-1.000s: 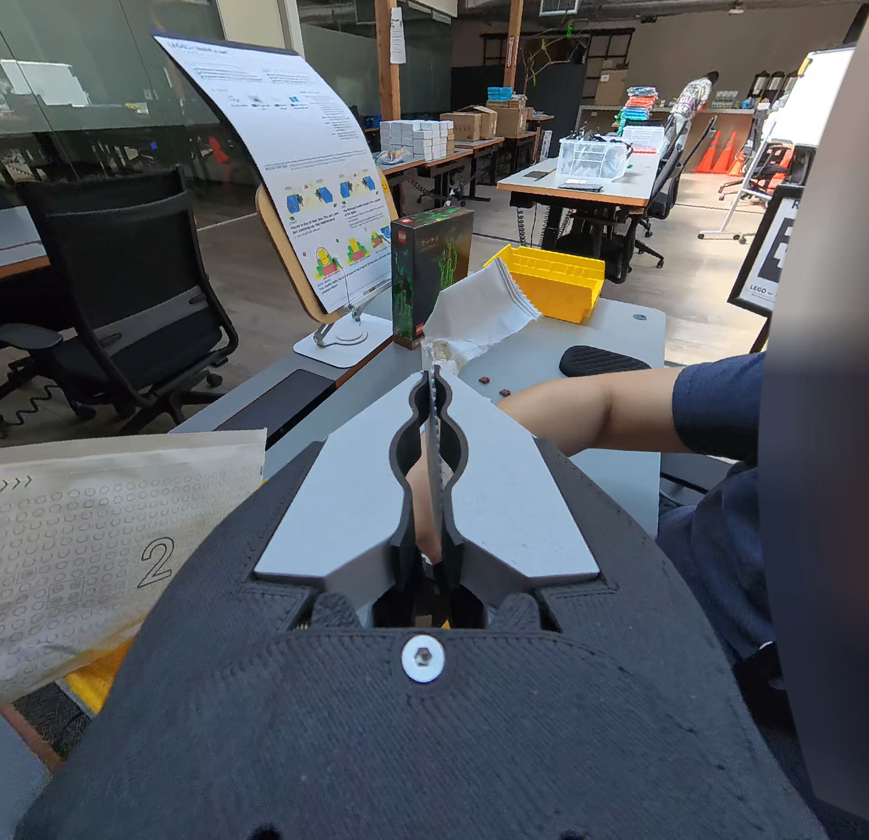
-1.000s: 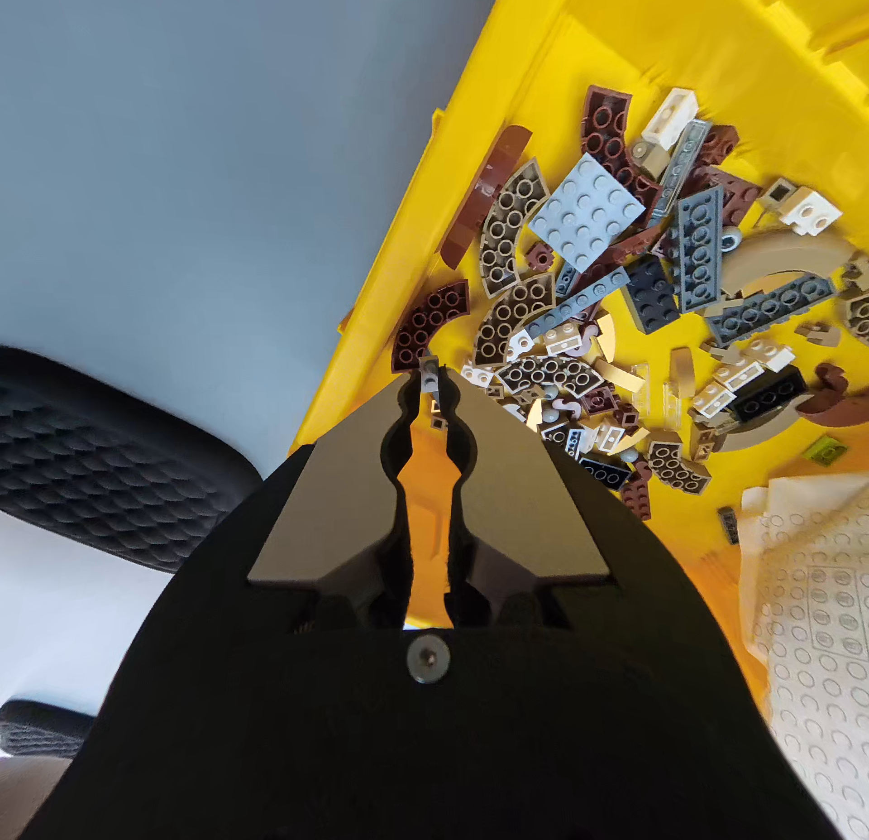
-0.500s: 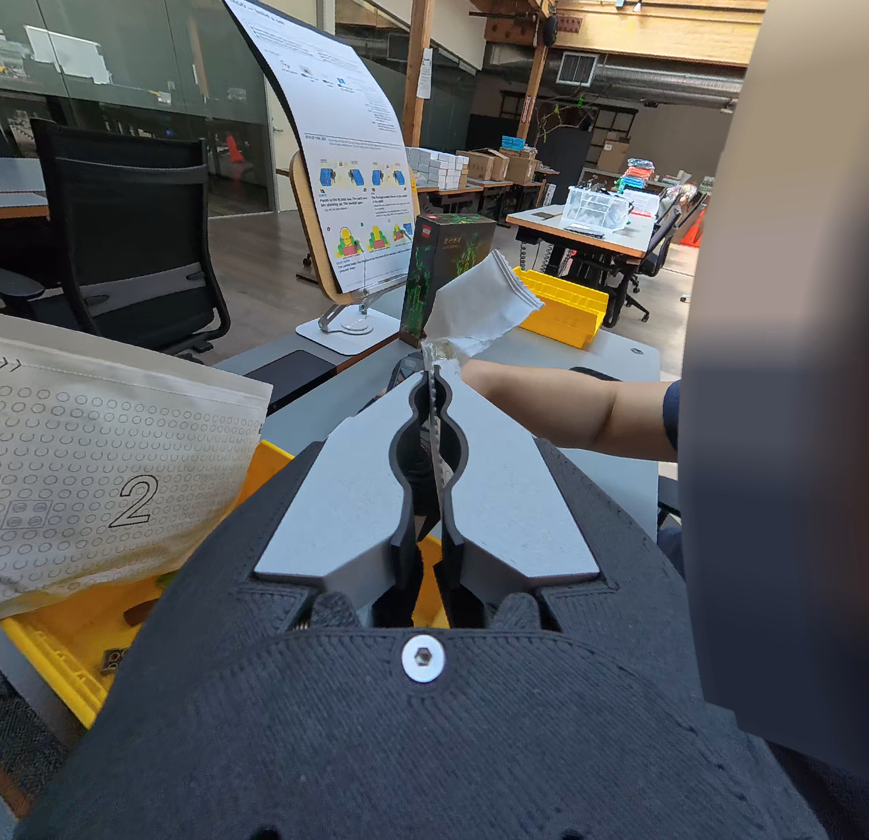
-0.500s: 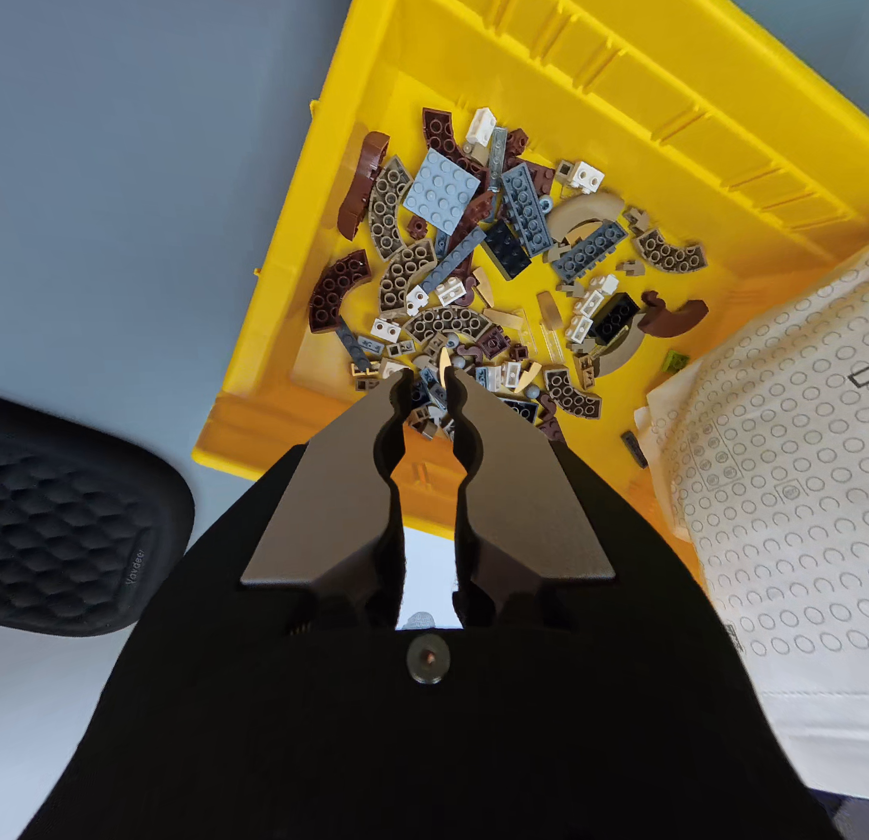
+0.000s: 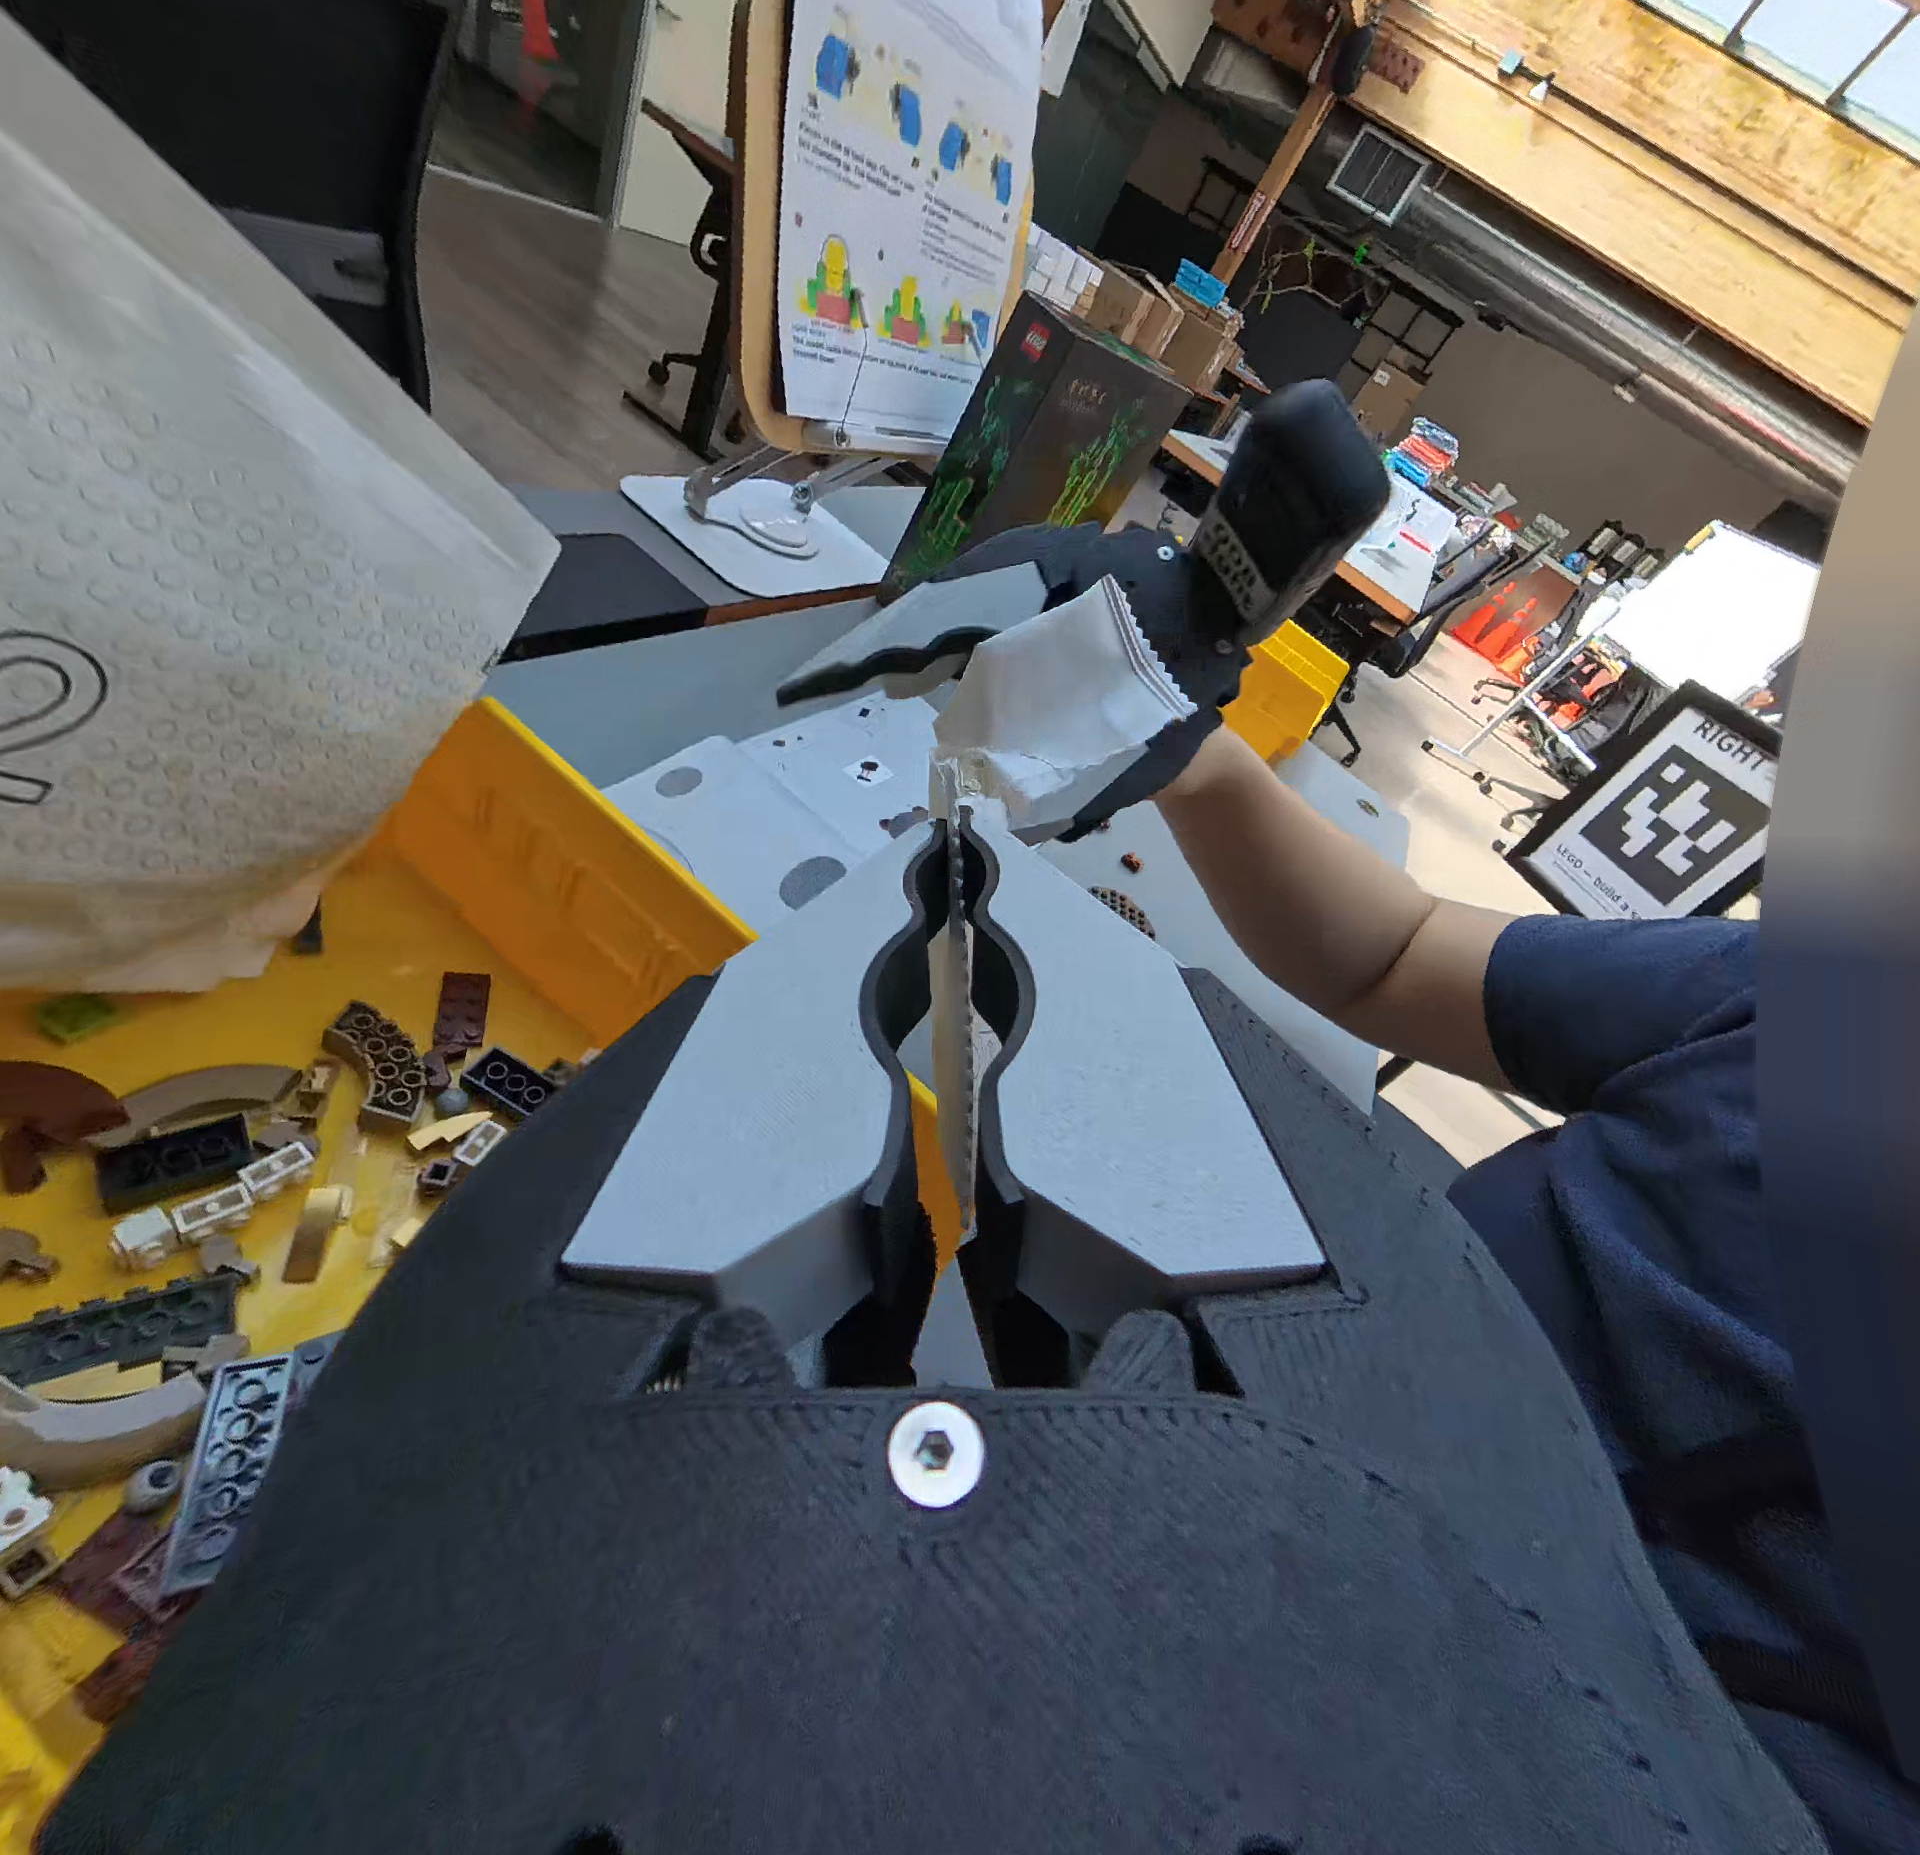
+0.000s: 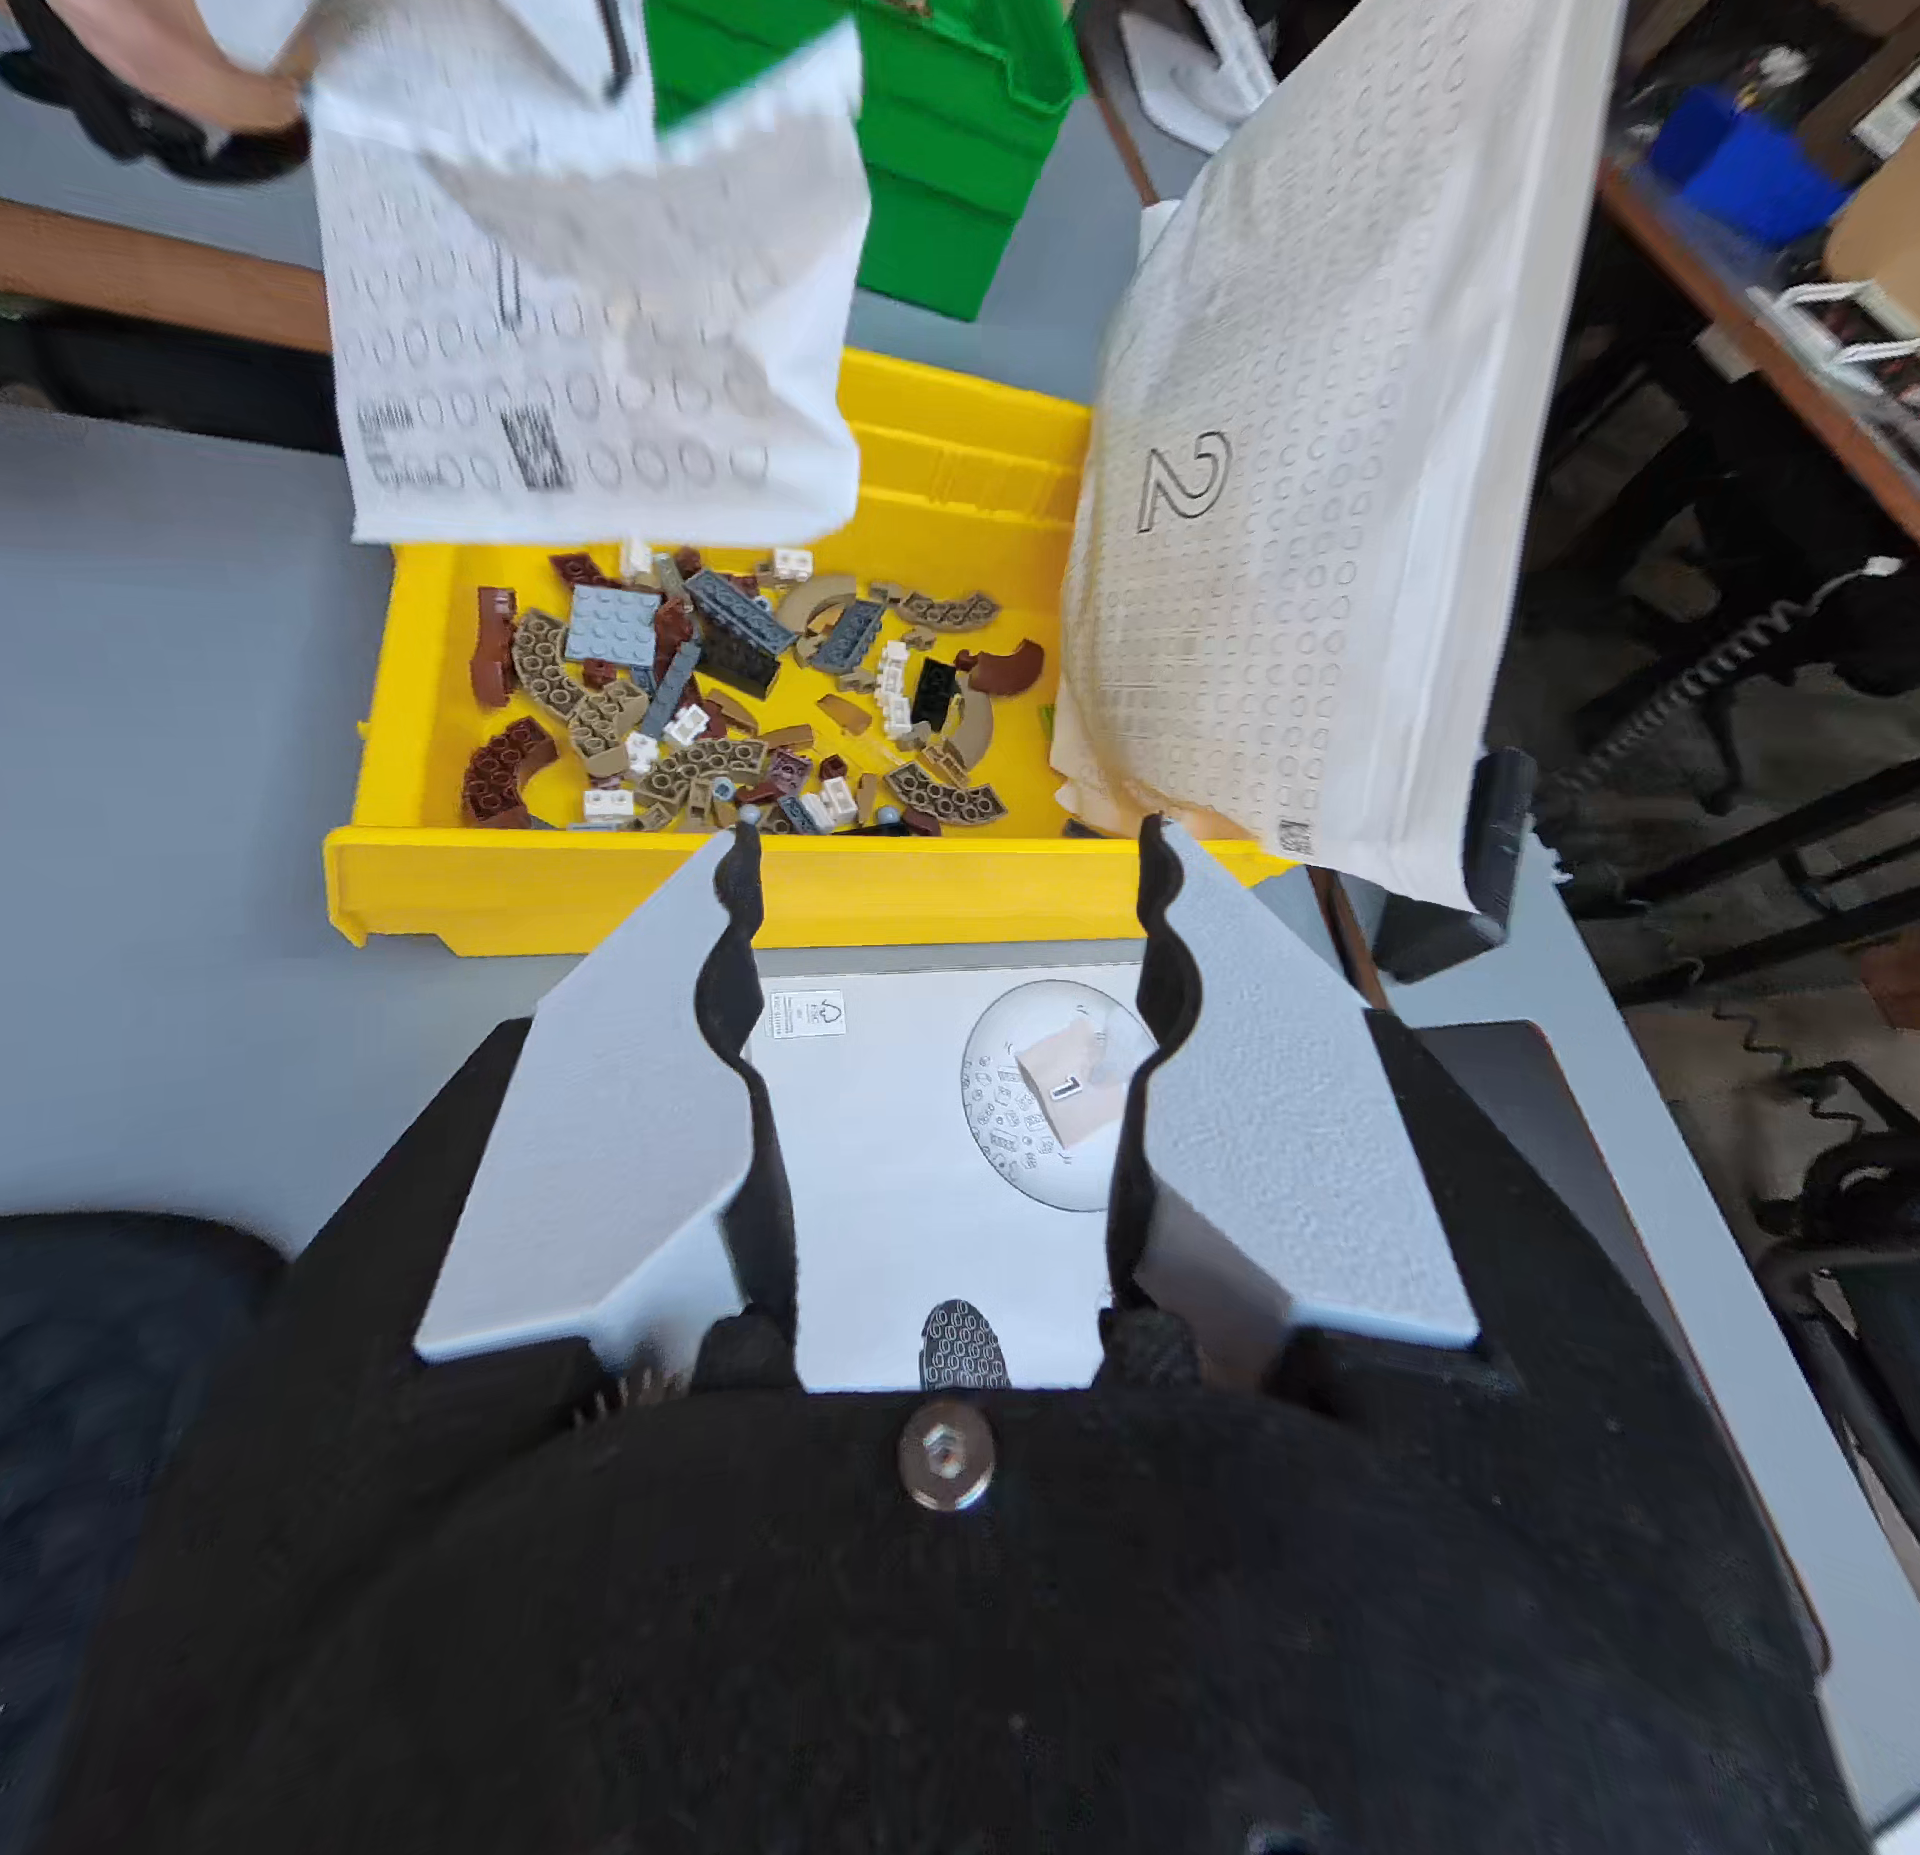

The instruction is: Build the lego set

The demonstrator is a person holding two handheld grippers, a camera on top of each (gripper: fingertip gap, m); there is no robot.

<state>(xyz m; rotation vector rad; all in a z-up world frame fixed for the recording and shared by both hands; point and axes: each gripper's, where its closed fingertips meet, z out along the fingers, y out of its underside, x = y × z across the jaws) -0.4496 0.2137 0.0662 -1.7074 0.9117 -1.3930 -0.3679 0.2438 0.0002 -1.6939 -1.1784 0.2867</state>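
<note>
The left tool (image 5: pixel 961 818) is pinched on the edge of an opened paper bag (image 5: pixel 1049 709), which sticks up past its tips. In the right wrist view that same bag (image 6: pixel 592 351) hangs blurred above the far left corner of the yellow bin (image 6: pixel 727 896). The right tool (image 6: pixel 945 839) has its jaws wide apart and holds nothing; it hovers over a white booklet (image 6: pixel 894 1130) lying on the grey worktop (image 6: pixel 187 714), just on the near side of the bin. In the left wrist view the right tool (image 5: pixel 831 685) shows behind the bag, raised above the worktop.

Loose bricks (image 6: pixel 727 693) lie scattered over the bin's floor: brown and tan curved pieces, grey plates, small white ones. A second, unopened bag (image 6: pixel 1299 455) leans in the bin's right end, rising above its rim. A green bin (image 6: pixel 935 112) stands behind the yellow one. Beyond the bin in the left wrist view, a dark box (image 5: pixel 1049 455) stands upright on the worktop beside a sheet (image 5: pixel 904 184) propped on a stand.
</note>
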